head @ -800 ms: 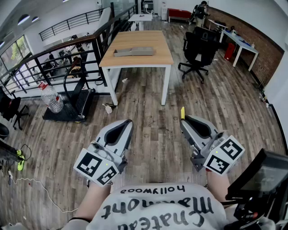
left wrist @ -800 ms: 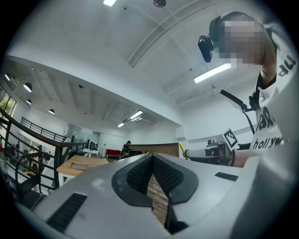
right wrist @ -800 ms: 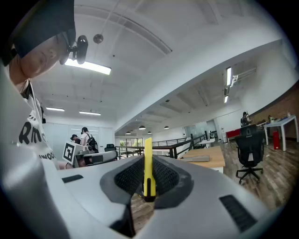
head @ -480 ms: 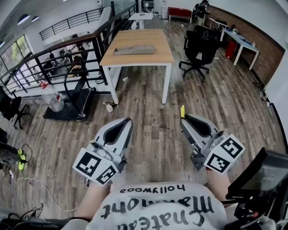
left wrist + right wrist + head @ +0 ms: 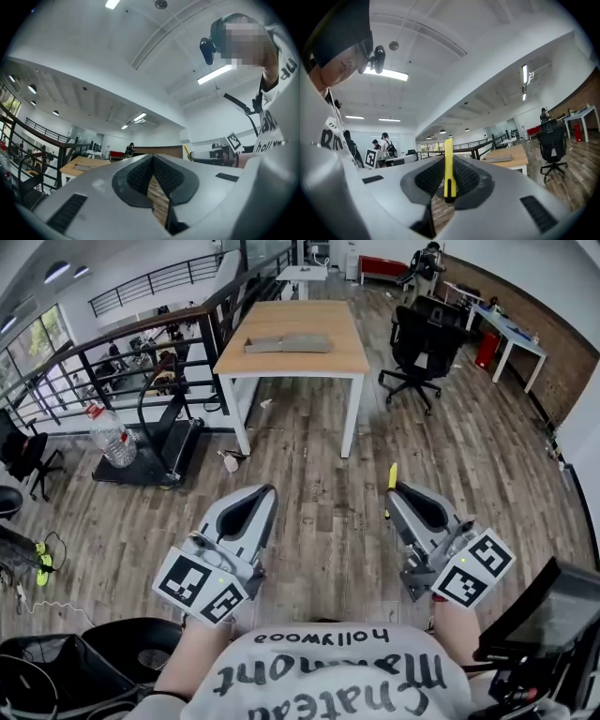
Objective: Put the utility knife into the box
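The right gripper [image 5: 392, 495] is clamping the yellow utility knife [image 5: 448, 168], well short of the wooden table [image 5: 309, 320] bearing the grey box [image 5: 288, 344]. The left gripper [image 5: 265, 495] is hanging closed and empty. The next move is probably carrying the knife to the table.

I am standing in an open-plan office on an upper level. A wood-plank floor [image 5: 309, 474] runs the whole room, and a black railing [image 5: 141, 352] along my left guards the drop to a lower storey. Ahead is a wooden-topped desk [image 5: 309, 320] on white legs, with a black swivel office chair [image 5: 419, 343] beside it. Another white desk [image 5: 511, 334] stands against the brick wall [image 5: 553, 362] at right. Strip lights [image 5: 214, 74] hang on the white ceiling.
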Available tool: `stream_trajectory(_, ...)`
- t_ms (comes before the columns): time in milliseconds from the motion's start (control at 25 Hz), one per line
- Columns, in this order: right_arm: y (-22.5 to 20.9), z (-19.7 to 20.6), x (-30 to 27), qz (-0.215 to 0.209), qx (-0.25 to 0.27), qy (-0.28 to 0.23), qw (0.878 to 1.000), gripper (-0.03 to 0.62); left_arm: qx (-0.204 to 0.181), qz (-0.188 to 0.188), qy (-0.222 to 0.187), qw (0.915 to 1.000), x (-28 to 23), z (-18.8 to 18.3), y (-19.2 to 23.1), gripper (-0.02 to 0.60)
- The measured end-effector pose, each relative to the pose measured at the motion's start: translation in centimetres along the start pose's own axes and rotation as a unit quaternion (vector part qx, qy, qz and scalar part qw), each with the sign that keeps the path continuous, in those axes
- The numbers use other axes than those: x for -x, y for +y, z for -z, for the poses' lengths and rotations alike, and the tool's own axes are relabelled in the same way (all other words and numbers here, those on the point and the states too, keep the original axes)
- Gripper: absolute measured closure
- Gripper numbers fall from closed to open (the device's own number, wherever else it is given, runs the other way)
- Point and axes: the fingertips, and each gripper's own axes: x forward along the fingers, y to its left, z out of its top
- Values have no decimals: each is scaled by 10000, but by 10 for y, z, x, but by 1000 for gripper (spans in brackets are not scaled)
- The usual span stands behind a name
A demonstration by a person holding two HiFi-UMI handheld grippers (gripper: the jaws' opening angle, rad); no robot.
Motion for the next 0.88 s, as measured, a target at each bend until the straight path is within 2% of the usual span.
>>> stream_trajectory(160,-10,7,3,6,115,132,9998,537,244,-242,-247,9991,-3,1,8,575)
stream_trajectory(280,-21,11,7,-26,105,218,9997,537,268,-469,-336,9980,-7,6,7,575)
stream_trajectory(560,-41,20,13,-108,-82,291,9995,537,89,-650,-71,9978,-12,21,-5,575)
stream_trajectory(880,-43,19,6,-207,35,352,9992,537,93,-758,-151,9970,-14,21,2,575)
